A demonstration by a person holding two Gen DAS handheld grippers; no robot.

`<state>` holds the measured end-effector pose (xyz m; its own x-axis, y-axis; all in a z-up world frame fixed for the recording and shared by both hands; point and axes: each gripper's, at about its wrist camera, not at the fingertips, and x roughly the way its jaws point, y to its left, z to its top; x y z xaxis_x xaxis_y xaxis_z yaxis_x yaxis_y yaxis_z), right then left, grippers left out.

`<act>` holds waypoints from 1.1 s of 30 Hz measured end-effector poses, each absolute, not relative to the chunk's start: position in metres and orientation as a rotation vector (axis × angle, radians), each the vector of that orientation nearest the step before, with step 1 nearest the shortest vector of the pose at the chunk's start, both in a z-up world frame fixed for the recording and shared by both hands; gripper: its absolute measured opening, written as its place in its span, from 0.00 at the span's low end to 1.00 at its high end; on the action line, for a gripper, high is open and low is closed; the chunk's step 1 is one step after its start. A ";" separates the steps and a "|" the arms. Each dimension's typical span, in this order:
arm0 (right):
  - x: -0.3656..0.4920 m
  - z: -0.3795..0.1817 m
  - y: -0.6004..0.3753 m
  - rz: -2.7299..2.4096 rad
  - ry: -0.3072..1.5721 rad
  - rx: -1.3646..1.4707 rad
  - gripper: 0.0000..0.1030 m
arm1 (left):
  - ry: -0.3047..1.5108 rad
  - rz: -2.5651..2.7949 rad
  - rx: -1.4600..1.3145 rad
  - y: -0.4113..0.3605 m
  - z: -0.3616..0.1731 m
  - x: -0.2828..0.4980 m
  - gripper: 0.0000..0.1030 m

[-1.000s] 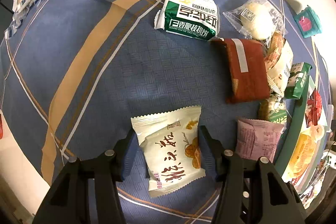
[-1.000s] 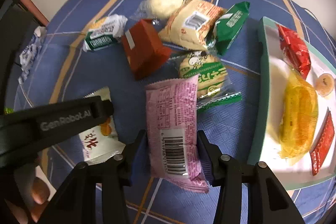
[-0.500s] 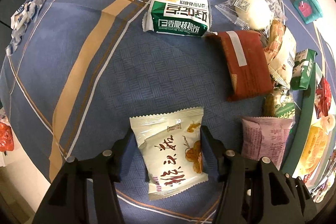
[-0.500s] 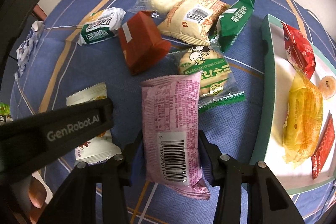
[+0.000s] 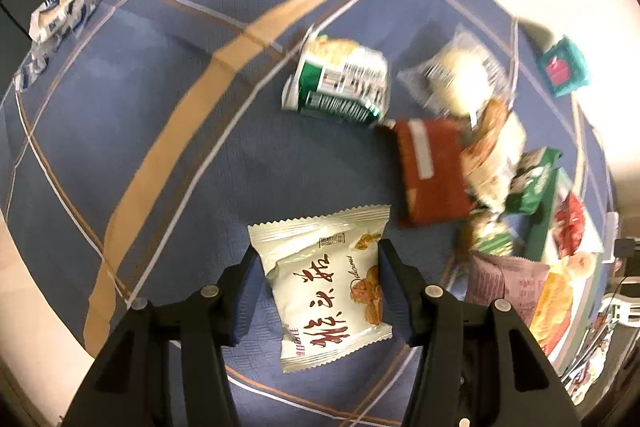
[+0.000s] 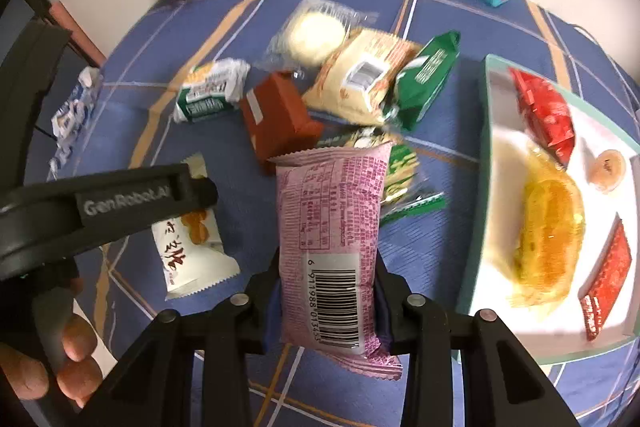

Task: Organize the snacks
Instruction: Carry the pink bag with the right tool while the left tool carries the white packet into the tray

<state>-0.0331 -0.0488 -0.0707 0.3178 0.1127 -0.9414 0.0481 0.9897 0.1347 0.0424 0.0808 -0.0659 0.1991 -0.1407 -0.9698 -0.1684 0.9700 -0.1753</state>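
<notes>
Jaws closing: left gripper (image 5: 320, 279) pinching white packet (image 5: 326, 293), right gripper (image 6: 326, 291) pinching pink packet (image 6: 332, 251) between pads; light, crinkly, slippery; hold mid-body.

"GenRobot.AI" on left gripper (image 6: 120, 201); barcode "6 911988 013453" on pink packet (image 6: 332, 247).

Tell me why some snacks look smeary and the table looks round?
Left wrist view: the far snacks like the green-and-white packet are motion-blurred, while the white packet stays sharp. Right wrist view: the tray is smeared. Both views: the fisheye lens bends the blue tablecloth.
</notes>
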 end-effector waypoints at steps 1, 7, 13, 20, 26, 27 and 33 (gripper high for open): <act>-0.034 -0.068 -0.051 0.042 1.239 0.153 0.38 | 1.358 0.017 -0.270 0.081 -0.060 0.042 0.55; -0.043 -0.049 -0.073 0.020 1.178 0.204 0.38 | 1.278 0.012 -0.289 0.075 -0.035 0.040 0.55; -0.048 -0.023 -0.112 -0.047 1.123 0.252 0.38 | 1.218 -0.017 -0.285 0.061 -0.016 0.029 0.55; -0.070 -0.012 -0.183 -0.211 1.065 0.349 0.38 | 1.172 -0.095 -0.192 0.011 -0.012 0.013 0.55; -0.100 -0.018 -0.255 -0.400 1.067 0.414 0.38 | 1.150 -0.223 -0.074 -0.048 -0.011 -0.006 0.55; -0.107 -0.020 -0.269 -0.430 1.066 0.431 0.38 | 1.139 -0.260 -0.046 -0.062 -0.009 -0.012 0.55; -0.127 -0.022 -0.316 -0.508 1.041 0.504 0.38 | 1.100 -0.412 0.113 -0.127 -0.007 -0.039 0.55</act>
